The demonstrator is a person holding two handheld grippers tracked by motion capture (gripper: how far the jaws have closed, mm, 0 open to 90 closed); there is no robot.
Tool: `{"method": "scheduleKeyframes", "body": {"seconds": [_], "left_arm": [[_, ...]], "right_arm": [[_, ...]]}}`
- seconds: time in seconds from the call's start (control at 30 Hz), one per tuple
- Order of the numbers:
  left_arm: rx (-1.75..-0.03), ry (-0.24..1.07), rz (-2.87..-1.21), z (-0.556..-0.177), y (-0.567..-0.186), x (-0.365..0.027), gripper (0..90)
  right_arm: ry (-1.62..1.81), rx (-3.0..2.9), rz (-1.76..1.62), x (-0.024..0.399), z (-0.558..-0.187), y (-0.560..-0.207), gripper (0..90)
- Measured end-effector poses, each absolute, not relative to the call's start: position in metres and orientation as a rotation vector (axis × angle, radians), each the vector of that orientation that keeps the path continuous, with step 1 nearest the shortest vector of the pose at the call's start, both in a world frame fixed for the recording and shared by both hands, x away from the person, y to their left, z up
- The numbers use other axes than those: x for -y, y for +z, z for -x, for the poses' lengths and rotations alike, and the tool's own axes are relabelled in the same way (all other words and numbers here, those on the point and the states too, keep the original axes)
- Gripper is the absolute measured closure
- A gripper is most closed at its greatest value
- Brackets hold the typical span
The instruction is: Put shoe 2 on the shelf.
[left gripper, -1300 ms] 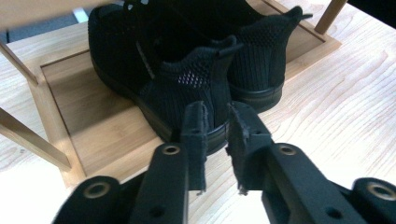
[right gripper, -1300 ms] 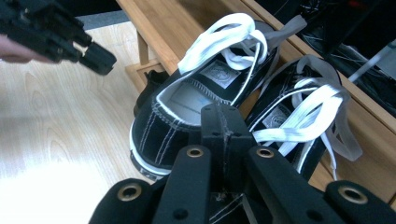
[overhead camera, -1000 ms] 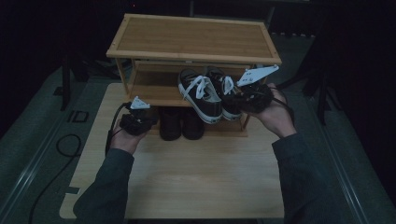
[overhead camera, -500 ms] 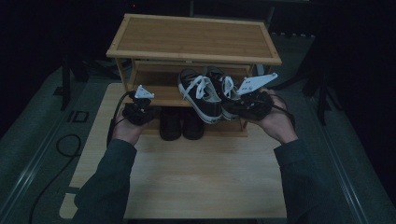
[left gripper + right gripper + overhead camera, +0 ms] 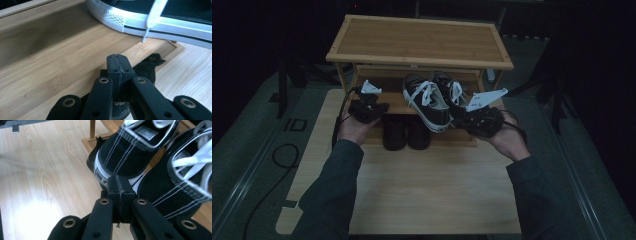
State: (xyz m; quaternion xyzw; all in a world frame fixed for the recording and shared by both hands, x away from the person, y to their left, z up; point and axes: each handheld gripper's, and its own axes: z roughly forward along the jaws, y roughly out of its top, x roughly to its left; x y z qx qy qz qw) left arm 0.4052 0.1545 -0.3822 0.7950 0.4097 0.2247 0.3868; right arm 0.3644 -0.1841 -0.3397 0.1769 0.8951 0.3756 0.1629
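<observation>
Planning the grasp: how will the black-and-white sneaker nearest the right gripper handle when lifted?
The sneaker looks like soft canvas, so its upper would probably buckle under a pinch. Its rubber sole rim likely stays stiff and grippy. Loose laces may dangle and snag.

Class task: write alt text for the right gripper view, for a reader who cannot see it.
The shut jaws of the right hand-held gripper point at the heels of two black sneakers with white laces, which sit side by side on a low wooden shelf. A pale wooden table spreads out to the left.
</observation>
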Motion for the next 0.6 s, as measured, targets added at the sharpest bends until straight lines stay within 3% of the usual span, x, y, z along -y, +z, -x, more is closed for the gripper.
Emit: {"method": "scheduleKeyframes", "body": {"seconds": [0.6], "left_arm": [[-1.076, 0.628, -2.074, -0.428, -0.385, -0.145, 90.0]], "right_arm": [[1.081, -2.605, -0.488, 0.178, -0.363, -0.363, 90.0]]}}
